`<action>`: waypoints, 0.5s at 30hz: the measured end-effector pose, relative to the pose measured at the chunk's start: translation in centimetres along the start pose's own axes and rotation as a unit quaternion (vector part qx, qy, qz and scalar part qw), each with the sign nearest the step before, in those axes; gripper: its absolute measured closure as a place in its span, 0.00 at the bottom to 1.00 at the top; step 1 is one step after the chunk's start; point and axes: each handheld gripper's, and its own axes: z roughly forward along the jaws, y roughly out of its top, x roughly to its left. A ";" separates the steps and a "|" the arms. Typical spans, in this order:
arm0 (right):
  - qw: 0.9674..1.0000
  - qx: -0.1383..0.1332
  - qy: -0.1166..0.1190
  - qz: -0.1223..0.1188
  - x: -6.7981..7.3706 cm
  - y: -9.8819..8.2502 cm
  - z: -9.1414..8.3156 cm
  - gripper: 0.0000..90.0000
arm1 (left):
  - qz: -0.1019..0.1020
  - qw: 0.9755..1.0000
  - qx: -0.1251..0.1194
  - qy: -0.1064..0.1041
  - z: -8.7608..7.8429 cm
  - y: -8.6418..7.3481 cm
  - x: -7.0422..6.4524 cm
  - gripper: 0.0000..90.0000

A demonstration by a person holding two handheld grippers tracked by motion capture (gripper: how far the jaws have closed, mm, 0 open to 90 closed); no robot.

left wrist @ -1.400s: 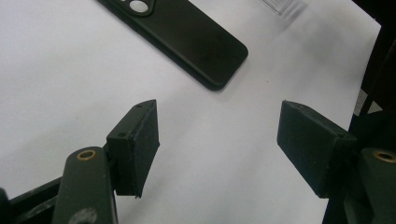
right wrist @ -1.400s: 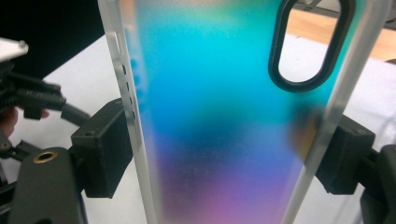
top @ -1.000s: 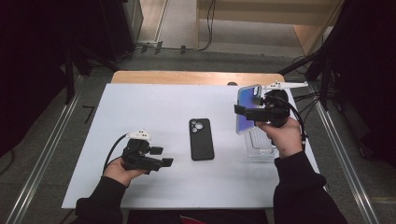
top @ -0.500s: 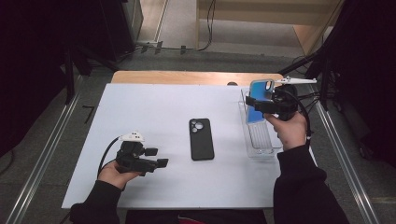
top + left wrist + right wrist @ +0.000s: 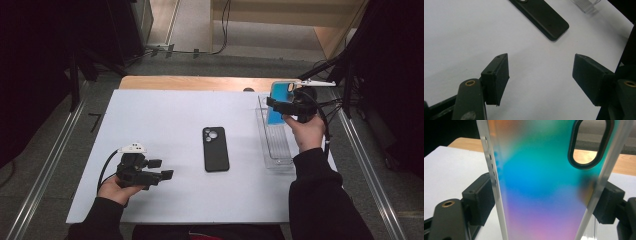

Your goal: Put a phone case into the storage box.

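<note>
A black phone lies flat near the middle of the white table, camera end away from me; its lower end shows in the left gripper view. My left gripper rests low at the front left, jaws open with bare table between them. My right gripper is at the back right, shut on an iridescent blue phone case held upright over the clear tray. In the right gripper view the case stands between both pads, its camera cutout at the top right.
The clear plastic tray lies along the table's right side; its corner shows in the left gripper view. A wooden strip runs behind the table. Metal rails flank both sides, and cables lie on the floor behind.
My right hand has carried the blue case toward the back right and a little lower, over the far end of the tray. The left hand has stayed near the front left.
</note>
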 end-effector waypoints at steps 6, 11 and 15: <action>1.000 -0.001 -0.002 0.008 -0.6 0.5 1.5 0.18 | -0.003 1.000 -0.001 -0.001 -0.1 0.0 0.2 0.33; 1.000 -0.002 -0.008 0.012 -1.0 0.9 2.4 0.18 | 0.000 1.000 -0.003 -0.001 -0.1 0.1 0.1 0.33; 1.000 -0.009 -0.014 0.005 -1.3 1.4 3.0 0.18 | 0.003 1.000 0.000 0.000 0.1 0.1 0.0 0.33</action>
